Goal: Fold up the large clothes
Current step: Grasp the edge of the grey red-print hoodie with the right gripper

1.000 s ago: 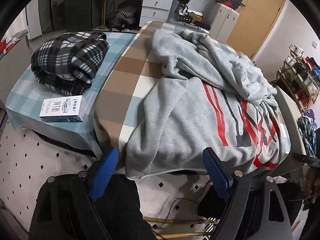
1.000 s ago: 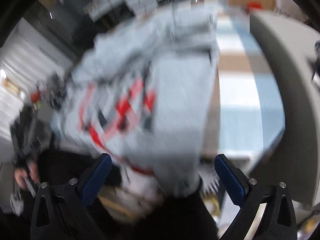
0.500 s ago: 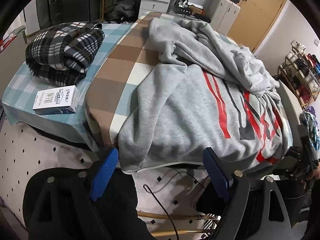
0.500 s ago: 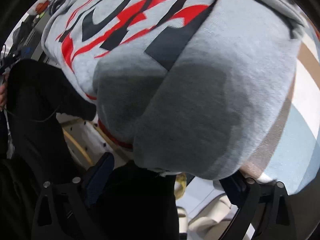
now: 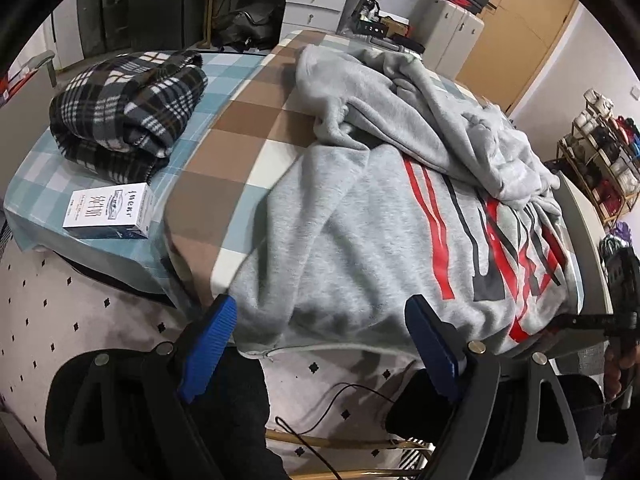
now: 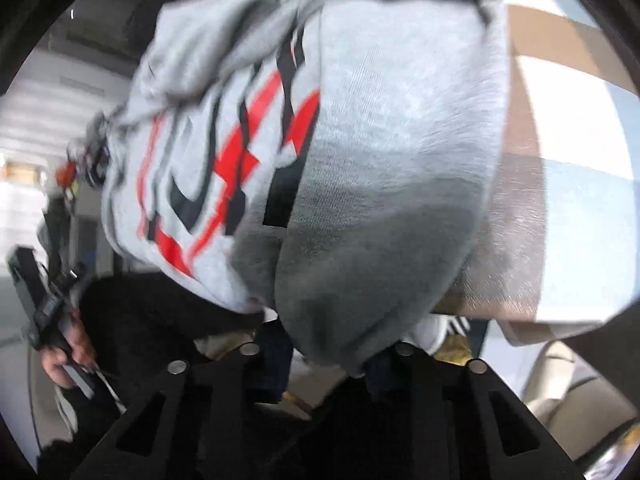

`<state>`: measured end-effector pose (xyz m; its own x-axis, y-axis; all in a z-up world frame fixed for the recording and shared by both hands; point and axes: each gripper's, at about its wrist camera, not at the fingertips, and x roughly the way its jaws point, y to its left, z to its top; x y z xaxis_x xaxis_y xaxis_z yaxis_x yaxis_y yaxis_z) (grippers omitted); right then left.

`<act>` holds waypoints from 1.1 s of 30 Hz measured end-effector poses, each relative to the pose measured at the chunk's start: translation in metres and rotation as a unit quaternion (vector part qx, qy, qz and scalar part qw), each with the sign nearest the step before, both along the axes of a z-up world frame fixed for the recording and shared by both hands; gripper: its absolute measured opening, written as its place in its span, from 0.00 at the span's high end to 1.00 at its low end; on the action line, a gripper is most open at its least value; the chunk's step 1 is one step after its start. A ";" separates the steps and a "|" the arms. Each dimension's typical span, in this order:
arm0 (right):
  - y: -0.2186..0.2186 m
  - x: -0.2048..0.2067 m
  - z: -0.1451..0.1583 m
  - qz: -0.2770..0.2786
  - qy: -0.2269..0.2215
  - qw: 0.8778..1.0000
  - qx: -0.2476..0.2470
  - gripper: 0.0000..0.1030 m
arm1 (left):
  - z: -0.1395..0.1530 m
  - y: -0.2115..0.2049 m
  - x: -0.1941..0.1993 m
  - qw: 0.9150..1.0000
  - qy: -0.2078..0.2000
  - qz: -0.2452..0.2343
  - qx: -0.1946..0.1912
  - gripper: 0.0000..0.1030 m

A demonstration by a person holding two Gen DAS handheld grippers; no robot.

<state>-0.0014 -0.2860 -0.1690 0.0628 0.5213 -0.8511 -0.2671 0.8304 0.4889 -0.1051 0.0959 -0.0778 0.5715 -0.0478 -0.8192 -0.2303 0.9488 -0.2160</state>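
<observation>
A large grey sweatshirt [image 5: 360, 208] with red and black print lies crumpled across the checked tablecloth [image 5: 248, 120], its hem hanging over the near edge. My left gripper [image 5: 320, 344] is open, its blue pads just below the hanging hem, not touching it. In the right wrist view my right gripper [image 6: 326, 354] is shut on the sweatshirt's [image 6: 360, 200] hem at the right corner; the cloth bunches between the closed jaws. The right gripper also shows at the right edge of the left wrist view [image 5: 616, 320].
A folded black plaid blanket [image 5: 128, 108] and a white box [image 5: 108, 212] lie on the table's left part. A grey chair back [image 5: 588, 240] stands at the right. White drawers [image 5: 312, 4] and a shelf rack [image 5: 600, 160] stand behind. A cable [image 5: 340, 400] lies on the dotted floor.
My right gripper closed in on the sweatshirt's hem corner and shut on it. My left gripper stayed open and crept slightly closer to the hem.
</observation>
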 end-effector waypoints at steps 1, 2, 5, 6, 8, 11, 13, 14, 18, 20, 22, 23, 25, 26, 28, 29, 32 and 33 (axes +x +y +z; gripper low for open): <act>-0.006 -0.002 0.001 -0.010 0.000 1.000 0.016 0.76 | 0.000 0.004 0.000 1.000 0.000 0.004 -0.003 0.19; -0.012 -0.003 0.002 -0.018 0.001 0.999 0.034 0.77 | 0.000 0.007 0.000 1.000 0.000 0.008 -0.007 0.19; -0.027 -0.002 0.016 -0.032 -0.017 0.996 0.076 0.78 | 0.001 0.011 0.001 1.000 0.000 0.011 -0.008 0.19; -0.031 -0.002 0.021 -0.035 -0.023 0.995 0.091 0.78 | 0.003 0.011 0.000 1.000 -0.004 0.011 -0.002 0.19; -0.039 -0.005 0.033 -0.037 -0.040 0.993 0.102 0.79 | 0.005 0.009 0.000 1.000 -0.013 0.010 0.013 0.19; -0.059 0.000 0.044 -0.045 -0.049 0.987 0.149 0.79 | 0.007 0.006 0.001 0.999 -0.022 0.007 0.033 0.19; -0.065 0.006 0.053 -0.053 -0.063 0.980 0.183 0.80 | 0.006 0.005 0.003 0.999 -0.023 0.005 0.038 0.19; -0.064 0.007 0.054 -0.059 -0.069 0.976 0.198 0.80 | 0.006 0.005 0.005 0.999 -0.023 0.003 0.037 0.19; -0.051 0.022 0.078 -0.078 -0.107 0.957 0.258 0.80 | 0.007 0.004 0.011 0.999 -0.021 0.000 0.035 0.19; -0.038 0.034 0.087 -0.086 -0.120 0.951 0.271 0.80 | 0.009 0.004 0.014 0.999 -0.022 0.000 0.037 0.19; -0.028 0.052 0.096 -0.094 -0.129 0.948 0.276 0.80 | 0.010 0.004 0.017 0.999 -0.023 0.000 0.036 0.19; -0.023 0.058 0.098 -0.099 -0.132 0.947 0.277 0.80 | 0.011 0.004 0.020 0.999 -0.023 0.003 0.036 0.19; -0.013 0.073 0.101 -0.110 -0.143 0.944 0.277 0.80 | 0.009 0.005 0.025 0.999 -0.021 0.007 0.033 0.19; -0.012 0.083 0.101 -0.121 -0.147 0.941 0.281 0.80 | 0.007 0.005 0.027 0.999 -0.016 0.011 0.031 0.19; -0.012 0.098 0.092 -0.147 -0.140 0.937 0.284 0.80 | 0.000 0.004 0.027 1.000 -0.008 0.020 0.017 0.19; -0.018 0.102 0.089 -0.158 -0.140 0.937 0.280 0.80 | -0.003 0.002 0.025 1.000 -0.004 0.022 0.008 0.19; -0.029 0.107 0.077 -0.182 -0.147 0.936 0.264 0.80 | -0.020 -0.007 0.005 0.999 -0.002 0.035 -0.037 0.19; -0.031 0.107 0.072 -0.187 -0.145 0.934 0.267 0.80 | -0.030 -0.015 -0.005 0.998 0.003 0.033 -0.052 0.19</act>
